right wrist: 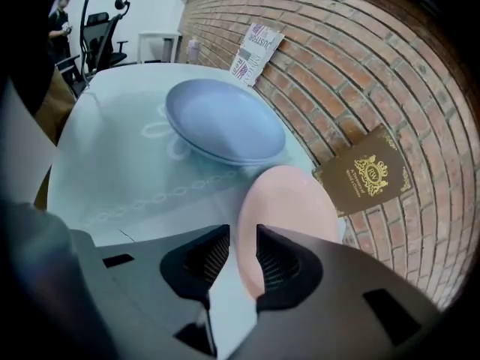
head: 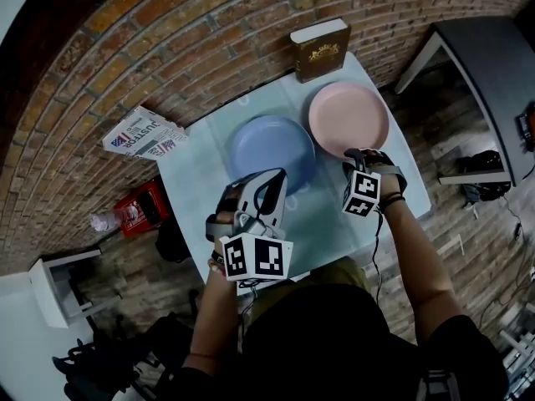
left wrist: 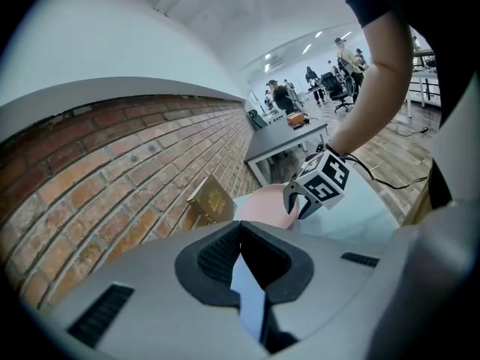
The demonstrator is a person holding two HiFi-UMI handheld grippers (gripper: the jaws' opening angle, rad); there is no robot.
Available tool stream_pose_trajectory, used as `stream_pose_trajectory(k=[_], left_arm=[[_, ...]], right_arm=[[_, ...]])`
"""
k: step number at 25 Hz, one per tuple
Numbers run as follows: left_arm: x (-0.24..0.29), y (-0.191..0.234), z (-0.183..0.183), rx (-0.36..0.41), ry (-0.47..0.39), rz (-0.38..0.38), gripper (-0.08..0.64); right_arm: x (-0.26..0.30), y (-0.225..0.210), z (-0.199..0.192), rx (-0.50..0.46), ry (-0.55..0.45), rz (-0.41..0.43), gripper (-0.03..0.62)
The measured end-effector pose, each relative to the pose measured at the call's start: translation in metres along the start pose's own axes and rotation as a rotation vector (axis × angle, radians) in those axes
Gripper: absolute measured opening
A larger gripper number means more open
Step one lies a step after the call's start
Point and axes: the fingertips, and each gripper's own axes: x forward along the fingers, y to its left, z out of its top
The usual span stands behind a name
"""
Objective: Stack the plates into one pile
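Note:
A blue plate (head: 272,151) lies in the middle of the pale glass table (head: 192,174), and a pink plate (head: 349,119) lies to its right. My left gripper (head: 269,182) hovers at the blue plate's near edge; in the left gripper view (left wrist: 240,225) its jaws meet with nothing between them. My right gripper (head: 359,157) is at the pink plate's near rim. In the right gripper view the gripper (right wrist: 238,235) is open, and the rim of the pink plate (right wrist: 289,212) sits in the gap, apart from the left pad. The blue plate (right wrist: 225,118) lies beyond.
A brown book (head: 320,48) leans on the brick wall behind the pink plate. A newspaper (head: 144,136) lies at the table's left corner. A red case (head: 138,210) and a bottle sit on the floor to the left. A dark table (head: 493,65) stands to the right.

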Motion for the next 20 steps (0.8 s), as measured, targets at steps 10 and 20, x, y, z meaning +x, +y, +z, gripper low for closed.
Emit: stream_pose_trajectory(k=[10,20], left_arm=[[0.0,0.005,-0.003,-0.002,0.016,0.015,0.021],[-0.015,0.009,-0.01,-0.002,0.037,0.045,0.021]], right_arm=[[0.036,0.0,-0.015,-0.047,0.063,0.016,0.121],[0.042,0.001,-0.014,-0.062,0.034,0.0,0.061]])
